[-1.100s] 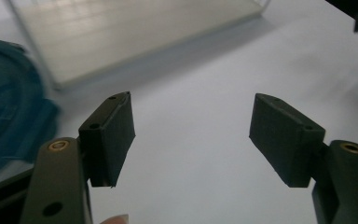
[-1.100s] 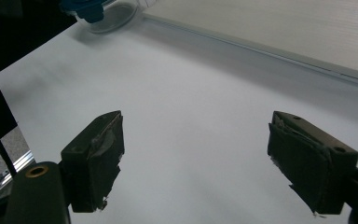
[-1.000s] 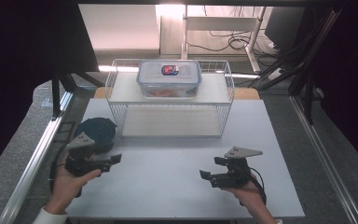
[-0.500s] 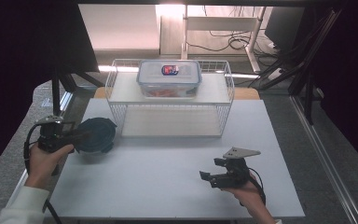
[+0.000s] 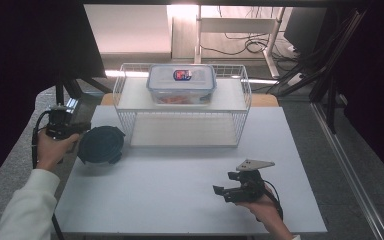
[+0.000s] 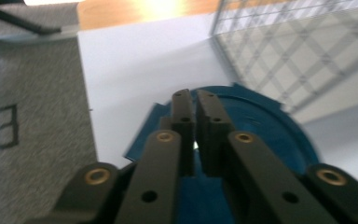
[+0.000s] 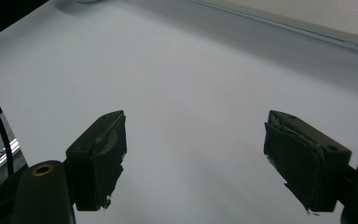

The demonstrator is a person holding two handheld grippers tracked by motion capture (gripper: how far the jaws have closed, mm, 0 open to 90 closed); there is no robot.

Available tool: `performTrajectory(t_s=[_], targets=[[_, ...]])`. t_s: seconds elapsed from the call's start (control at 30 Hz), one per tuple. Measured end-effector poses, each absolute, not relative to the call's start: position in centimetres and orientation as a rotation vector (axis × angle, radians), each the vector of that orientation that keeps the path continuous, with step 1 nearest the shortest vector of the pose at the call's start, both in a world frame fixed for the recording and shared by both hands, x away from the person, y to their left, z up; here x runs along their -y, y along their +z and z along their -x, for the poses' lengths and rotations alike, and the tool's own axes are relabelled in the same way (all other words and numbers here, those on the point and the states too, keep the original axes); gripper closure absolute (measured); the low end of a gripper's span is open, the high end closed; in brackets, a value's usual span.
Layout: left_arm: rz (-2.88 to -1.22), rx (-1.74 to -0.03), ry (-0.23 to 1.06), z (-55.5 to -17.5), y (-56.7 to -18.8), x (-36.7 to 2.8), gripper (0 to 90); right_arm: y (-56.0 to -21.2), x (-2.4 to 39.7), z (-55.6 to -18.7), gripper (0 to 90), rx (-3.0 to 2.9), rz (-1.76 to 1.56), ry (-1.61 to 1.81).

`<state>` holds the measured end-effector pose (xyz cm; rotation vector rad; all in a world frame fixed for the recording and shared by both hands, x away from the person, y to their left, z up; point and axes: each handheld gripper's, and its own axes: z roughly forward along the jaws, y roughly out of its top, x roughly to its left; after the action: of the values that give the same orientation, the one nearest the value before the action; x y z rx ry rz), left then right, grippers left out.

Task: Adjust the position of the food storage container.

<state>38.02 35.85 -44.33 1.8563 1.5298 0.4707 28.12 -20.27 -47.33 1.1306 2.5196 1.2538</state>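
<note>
A round dark-blue lid (image 5: 101, 145) with tabs on its rim lies at the table's left side. My left gripper (image 5: 81, 131) reaches its left edge from beyond the table's side. In the left gripper view the blue lid (image 6: 270, 126) lies just under and beyond the tips of my left gripper (image 6: 196, 100). Its jaws have just been closing and now stand shut, with a thin slit of light and nothing seen between them. Low over the bare table at the front right, my right gripper (image 5: 220, 191) (image 7: 196, 163) is open and holds nothing.
A white wire rack (image 5: 130, 100) stands at the back middle of the white table (image 5: 180, 200). On its top shelf sits a clear box with a blue-rimmed lid (image 5: 181, 82). Grey floor and a metal rail (image 5: 75, 107) run along the left side.
My left hand has moved from the table's front left away to the far left, beside the blue lid, and its jaws have closed. The right gripper has stayed in place.
</note>
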Motion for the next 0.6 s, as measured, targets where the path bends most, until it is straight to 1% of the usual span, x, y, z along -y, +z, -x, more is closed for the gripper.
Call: performTrajectory(t_s=[0.17, 0.3, 0.43, 0.6], targets=[[-1.911, -1.596, 0.453, -40.6, -46.1, -36.7, 89.8, -47.7, 20.5, -28.4, 20.9, -2.522, -1.153, 1.243], [-1.935, -1.63, 0.435, -41.8, -47.1, -37.2, 90.0, -47.6, 20.6, -28.4, 21.1, -2.546, -1.198, 1.32], [-1.945, -1.659, 0.407, -42.7, -48.7, -38.0, 90.0, -47.6, 20.4, -28.4, 21.1, -2.559, -1.197, 1.317], [-2.016, -1.62, 0.39, -43.2, -49.7, -37.9, 90.0, -47.9, 20.7, -28.7, 21.3, -2.554, -1.228, 1.304]])
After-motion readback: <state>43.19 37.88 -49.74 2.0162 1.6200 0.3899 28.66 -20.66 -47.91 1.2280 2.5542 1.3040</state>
